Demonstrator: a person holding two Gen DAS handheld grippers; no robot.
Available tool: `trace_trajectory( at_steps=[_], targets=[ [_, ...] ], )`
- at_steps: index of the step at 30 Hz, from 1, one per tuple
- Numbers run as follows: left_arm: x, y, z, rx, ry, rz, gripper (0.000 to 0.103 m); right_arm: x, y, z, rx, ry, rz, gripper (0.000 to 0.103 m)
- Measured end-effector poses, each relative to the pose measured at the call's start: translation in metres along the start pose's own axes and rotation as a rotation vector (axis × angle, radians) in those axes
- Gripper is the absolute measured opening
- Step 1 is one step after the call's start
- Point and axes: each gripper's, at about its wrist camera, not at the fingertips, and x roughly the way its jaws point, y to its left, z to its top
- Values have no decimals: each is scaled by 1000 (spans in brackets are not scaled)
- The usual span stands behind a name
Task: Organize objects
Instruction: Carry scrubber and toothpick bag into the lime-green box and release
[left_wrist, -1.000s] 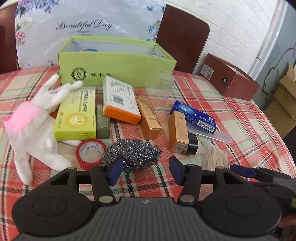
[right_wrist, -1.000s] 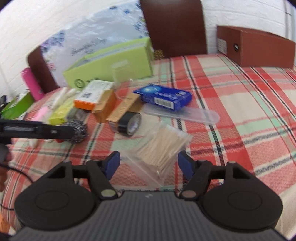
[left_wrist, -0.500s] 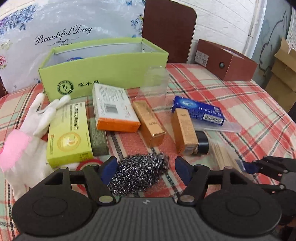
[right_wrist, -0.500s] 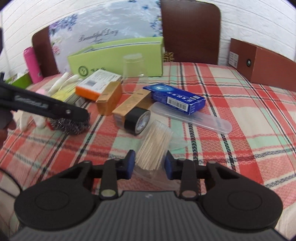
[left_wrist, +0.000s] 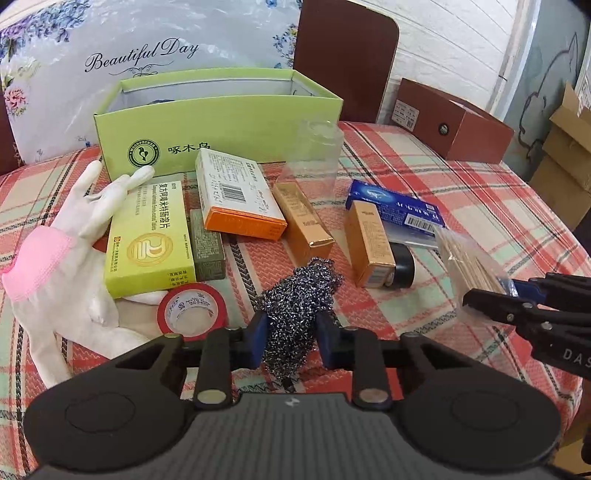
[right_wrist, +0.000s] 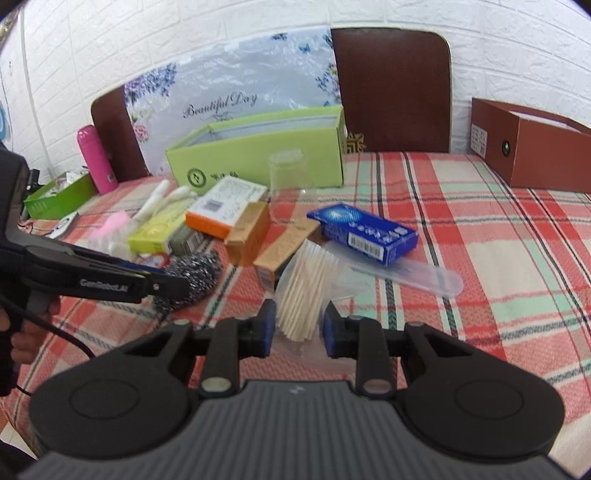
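Note:
My left gripper (left_wrist: 290, 341) is shut on a steel wool scourer (left_wrist: 301, 295) and holds it above the checked tablecloth. My right gripper (right_wrist: 299, 328) is shut on a clear bag of cotton swabs (right_wrist: 306, 286), lifted off the cloth; the bag also shows in the left wrist view (left_wrist: 469, 258). An open green box (left_wrist: 218, 122) stands at the back. Small cartons lie in front of it: a yellow-green one (left_wrist: 147, 236), an orange-white one (left_wrist: 236, 195), two gold ones (left_wrist: 303, 218) and a blue one (left_wrist: 395, 206).
A white glove with pink cuff (left_wrist: 55, 258) and a red tape roll (left_wrist: 190, 312) lie at the left. A clear cup (left_wrist: 314, 155), a black tape roll (left_wrist: 402, 266), a clear plastic case (right_wrist: 406, 273) and a brown box (right_wrist: 532, 144) are also on the table.
Both grippers closed: the left on the scourer, the right on the swab bag. Both objects are now raised off the cloth.

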Motion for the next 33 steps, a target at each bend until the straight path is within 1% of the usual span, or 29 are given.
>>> trace_trajectory(
  at_steps=[2,5,9,13,18,21,23,25,27,29,33],
  targets=[
    [-3,0,1,-8,-10,-6,24,-2,1,6,0,-18,11,25],
    [-15,3,9,-26,-42,-28,24,-4,2,17,-10,-43,27,25],
    [-41,7,28,-25,-133,-36,24,-4,4,35,-39,-85,33,25],
    [-65,10,57,-14,-235,-42,24,-2,7,60,-72,-138,52,25],
    [-79,14,94,-26,-331,-37,24,11,11,95,-132,-207,51,26],
    [-75,20,115,-65,-368,-35,24,27,11,116,-150,-233,40,25],
    [-66,27,131,-103,-375,-31,24,41,10,131,-144,-243,49,26],
    [-56,31,144,-119,-378,-10,24,57,9,145,-152,-247,65,26],
    [-43,35,158,-125,-380,27,24,77,10,159,-179,-264,52,26],
    [-27,42,172,-130,-375,48,24,103,9,171,-199,-259,26,26],
    [4,62,188,-147,-333,64,24,154,-1,189,-189,-219,21,26]
  ],
)
